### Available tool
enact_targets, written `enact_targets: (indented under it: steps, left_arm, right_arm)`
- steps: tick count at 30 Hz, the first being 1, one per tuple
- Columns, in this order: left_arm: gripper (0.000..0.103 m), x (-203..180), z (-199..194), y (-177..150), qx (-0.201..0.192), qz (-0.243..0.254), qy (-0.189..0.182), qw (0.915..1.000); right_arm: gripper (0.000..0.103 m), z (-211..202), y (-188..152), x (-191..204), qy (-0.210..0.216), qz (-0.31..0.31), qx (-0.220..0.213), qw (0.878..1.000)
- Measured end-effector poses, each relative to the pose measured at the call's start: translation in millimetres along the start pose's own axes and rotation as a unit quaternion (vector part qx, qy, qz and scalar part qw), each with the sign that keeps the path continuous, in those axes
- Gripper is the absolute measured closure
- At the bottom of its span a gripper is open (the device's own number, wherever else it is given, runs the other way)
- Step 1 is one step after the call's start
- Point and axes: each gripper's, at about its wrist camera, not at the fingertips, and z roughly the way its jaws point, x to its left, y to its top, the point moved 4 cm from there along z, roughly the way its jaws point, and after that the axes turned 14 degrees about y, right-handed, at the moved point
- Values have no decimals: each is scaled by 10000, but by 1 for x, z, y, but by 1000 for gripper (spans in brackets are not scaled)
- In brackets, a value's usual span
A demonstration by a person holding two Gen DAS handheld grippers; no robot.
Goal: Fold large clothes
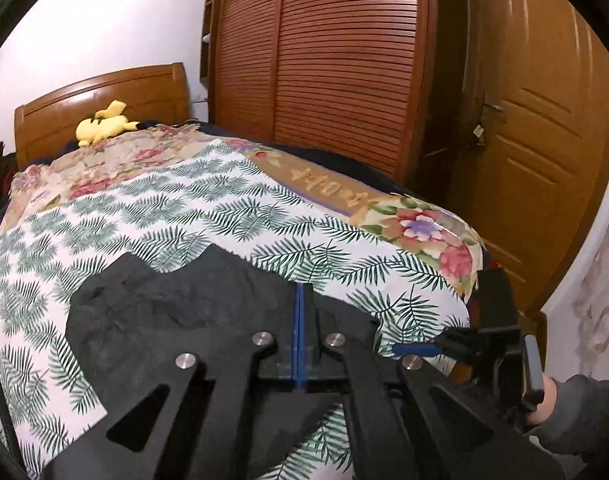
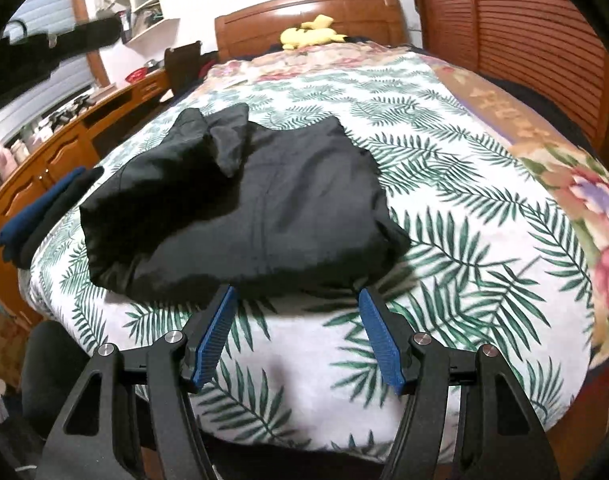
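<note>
The black garment [image 2: 240, 204] lies folded on the bed [image 2: 464, 240]. The right gripper [image 2: 300, 304] at six o'clock has spread fingers. The left gripper [image 1: 300, 304] is pressed together; pinching cloth, cannot tell. Both should lift evenly.

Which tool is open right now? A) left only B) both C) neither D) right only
D: the right tool shows its blue pads spread apart just short of the black garment, while the left tool has its pads pressed together.
</note>
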Motion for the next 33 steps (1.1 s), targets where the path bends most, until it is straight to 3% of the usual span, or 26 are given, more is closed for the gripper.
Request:
enact_targets:
  steps: [8,16,25,33]
  left_arm:
    - [103,60,-15,-30,226,-453,624,9968]
    - [103,113,-25,-75,514,-592,1153,9902]
    - [102,153,-47,-107,584,-637,1349,9871]
    - [101,185,-66,-134,585,-925,1387,9843]
  right_arm:
    - [38,4,11,17,63,-235,18,9997]
    - [38,21,51,41,253,-441,-261,9984]
    - [37,56,105,68,426,-552,-347,9970]
    - [37,90,114,71,324,-392,-79,9987]
